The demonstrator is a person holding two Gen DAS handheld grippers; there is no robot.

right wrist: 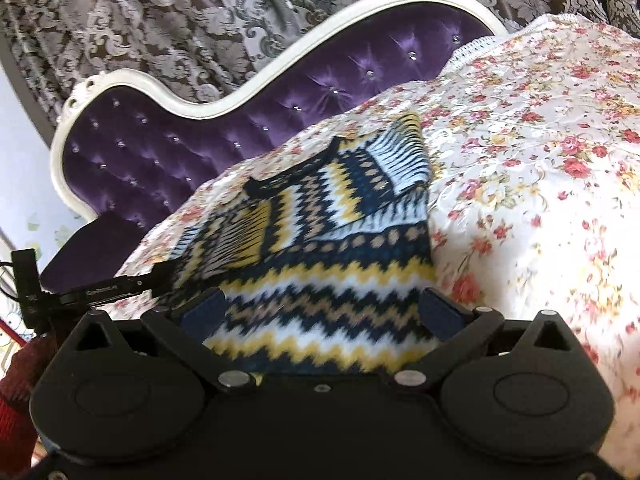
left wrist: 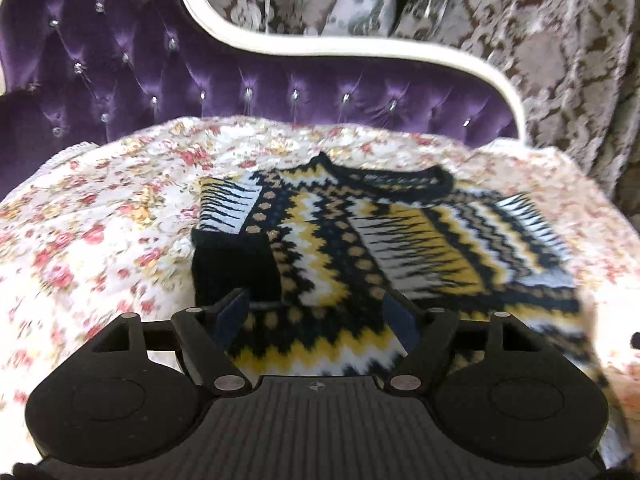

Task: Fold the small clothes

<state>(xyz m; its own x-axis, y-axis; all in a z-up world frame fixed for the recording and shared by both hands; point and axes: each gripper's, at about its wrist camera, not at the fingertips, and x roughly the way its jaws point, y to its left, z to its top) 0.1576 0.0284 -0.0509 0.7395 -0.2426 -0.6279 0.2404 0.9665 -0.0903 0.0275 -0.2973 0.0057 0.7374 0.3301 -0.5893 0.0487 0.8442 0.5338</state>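
Currently a patterned knit sweater (left wrist: pixel 360 240) in navy, yellow, white and tan zigzags is lying flat on the bed's floral bedspread (left wrist: pixel 100 240), its dark neckline pointing toward the purple tufted headboard (left wrist: pixel 160 80) and its hem nearest the cameras. One sleeve is lying folded across the sweater's chest, its black cuff (left wrist: pixel 236 268) sitting on the sweater's side farthest from the patterned curtain (left wrist: pixel 560 60) that is hanging behind the headboard. The left hand-held gripper (left wrist: pixel 318 312) is hovering above the sweater's lower half with its blue-padded fingers spread wide, nothing pinched between them. The right hand-held gripper (right wrist: pixel 320 308) is likewise standing wide above the sweater's hem, its pads gripping no cloth. Beside the sweater, in the right wrist view, the other gripper's black arm is reaching toward the sweater's edge, and a red knitted sleeve (right wrist: pixel 16 392) is showing behind it.
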